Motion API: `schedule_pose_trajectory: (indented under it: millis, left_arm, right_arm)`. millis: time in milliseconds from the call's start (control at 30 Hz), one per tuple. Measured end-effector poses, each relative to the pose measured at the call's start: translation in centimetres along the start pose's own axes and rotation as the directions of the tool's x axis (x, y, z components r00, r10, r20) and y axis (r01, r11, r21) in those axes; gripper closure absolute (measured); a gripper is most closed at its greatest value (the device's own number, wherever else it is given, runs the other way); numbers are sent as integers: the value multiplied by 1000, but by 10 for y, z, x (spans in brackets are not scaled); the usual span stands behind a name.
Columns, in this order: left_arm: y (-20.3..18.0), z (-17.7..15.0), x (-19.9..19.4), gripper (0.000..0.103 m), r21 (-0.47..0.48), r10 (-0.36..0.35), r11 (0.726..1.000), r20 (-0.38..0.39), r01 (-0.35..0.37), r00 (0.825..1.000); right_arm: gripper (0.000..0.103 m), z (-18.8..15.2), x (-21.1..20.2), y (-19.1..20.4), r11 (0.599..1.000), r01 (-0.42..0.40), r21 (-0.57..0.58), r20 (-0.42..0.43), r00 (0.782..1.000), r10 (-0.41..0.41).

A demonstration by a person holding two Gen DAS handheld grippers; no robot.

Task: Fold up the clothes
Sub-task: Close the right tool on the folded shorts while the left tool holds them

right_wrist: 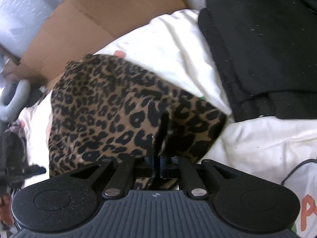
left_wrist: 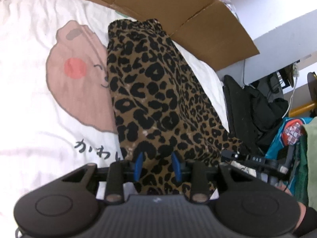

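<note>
**Leopard garment mid-fold, both grippers on the near edge**

Leopard garment [left_wrist: 158,91] lies lengthwise on the white sheet [left_wrist: 25,49], elastic waistband at the far end near the cardboard [left_wrist: 178,6]. It already looks narrowed into a long strip, so probably one lengthwise fold is done. Left, as I judge it: bring the near end up to the waistband, flatten, set aside. Roughly halfway, not more.

Left gripper [left_wrist: 159,164]: blue fingers [left_wrist: 138,164] stand part-way apart with leopard cloth bunched between them and draping back under the tool. The pads seem to press the bunch, so I read it as gripping the near hem.

Right gripper [right_wrist: 157,163]: jaws nearly together, a thin ridge of the same cloth rising out of the gap. The view is blurred, so whether the pads are pinching or just letting go I cannot tell for sure; it looks like a pinch on the garment [right_wrist: 118,107]. The right gripper also shows at the right edge of the left view.

Black folded item [right_wrist: 263,45] sits on the sheet beyond the garment, touching nothing of it.

Writing: the sheet carries a pink bear print [left_wrist: 79,75] with Japanese hiragana [left_wrist: 97,146], "かわ" readable, the rest hidden under the garment. The right view shows an orange "P" [right_wrist: 307,210] on white fabric, rest cut off. Small letters on the right gripper in the left view are too small to read.
</note>
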State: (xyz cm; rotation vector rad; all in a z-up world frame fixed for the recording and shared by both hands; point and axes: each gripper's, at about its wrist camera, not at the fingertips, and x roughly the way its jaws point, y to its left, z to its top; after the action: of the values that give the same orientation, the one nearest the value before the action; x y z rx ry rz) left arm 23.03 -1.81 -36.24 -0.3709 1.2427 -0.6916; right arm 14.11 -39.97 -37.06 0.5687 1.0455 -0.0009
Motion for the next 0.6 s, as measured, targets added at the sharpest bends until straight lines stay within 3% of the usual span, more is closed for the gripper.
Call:
schedule_pose_trajectory:
  millis: [133,233,267,300,333,600]
  left_arm:
    - [0,0,1,68,2,9,1000,-5,-9,1000]
    - [0,-1,2,68,3,15,1000,-10,-15,1000]
    - [-1,0,3,68,4,18,1000,-13,-18,1000]
    - [-1,0,5,68,4,20,1000,-16,-20,1000]
    - [-2,-1,5,68,6,21,1000,-19,-21,1000]
    - [-2,-2,6,68,9,24,1000,-22,-24,999]
  right_arm:
    - [80,8,-4,-4,1000,14,13,35,999,-14]
    - [80,14,-4,-9,999,29,18,51,998,-29]
    - [82,16,-3,-12,999,34,20,54,998,-35]
    - [95,18,-3,-14,999,39,21,57,998,-40]
    - [100,20,-3,-16,999,43,22,61,997,-44]
    - [100,30,-23,-10,997,55,-48,146,988,-48]
